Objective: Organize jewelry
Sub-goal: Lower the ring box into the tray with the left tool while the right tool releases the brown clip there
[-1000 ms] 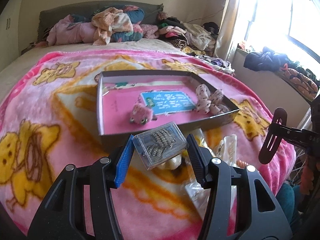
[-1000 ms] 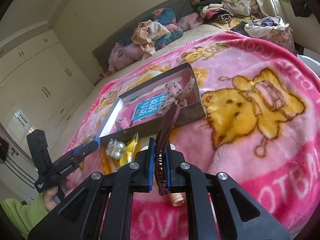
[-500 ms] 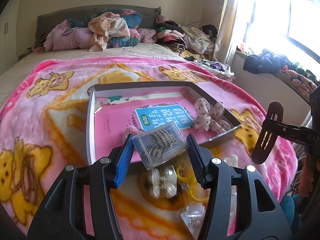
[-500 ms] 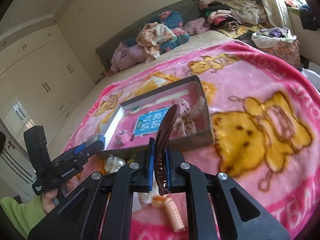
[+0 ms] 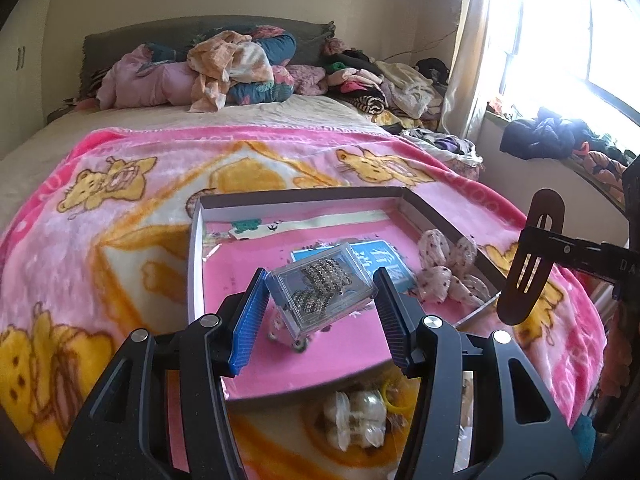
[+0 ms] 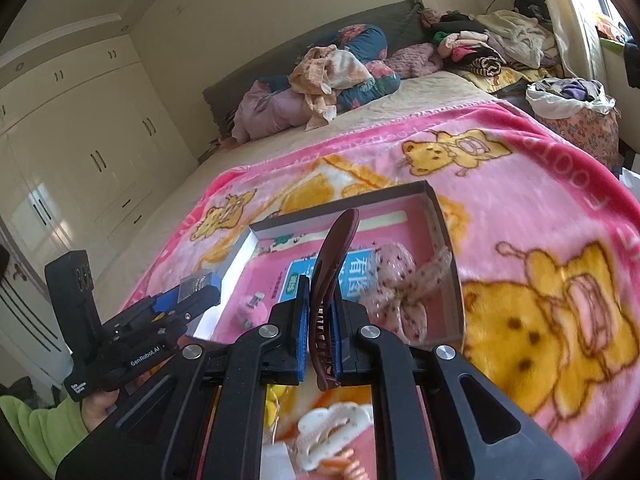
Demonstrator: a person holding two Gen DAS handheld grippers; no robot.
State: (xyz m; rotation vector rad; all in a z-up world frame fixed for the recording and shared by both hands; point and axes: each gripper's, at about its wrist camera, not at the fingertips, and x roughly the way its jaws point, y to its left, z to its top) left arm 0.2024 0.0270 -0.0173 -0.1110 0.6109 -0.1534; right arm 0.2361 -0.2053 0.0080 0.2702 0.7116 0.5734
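Your left gripper (image 5: 320,304) clamps the clear jewelry case (image 5: 320,292) above the shallow box (image 5: 296,198), ready for deposit; your right gripper (image 6: 320,340) pinches the brown hair clip (image 6: 330,280) upright, presumably queued next.

Bed (image 5: 248,120) with beige sheet, overlaid by a pink plush blanket (image 5: 120,200) printed with yellow bears. On blanket: shallow grey cardboard box tray (image 5: 195,264), pink-lined. Just beside the tray's near wall: clear packets of hair accessories (image 5: 356,420), partly hidden. At headboard end: heaped clothes and bedding (image 5: 224,72).
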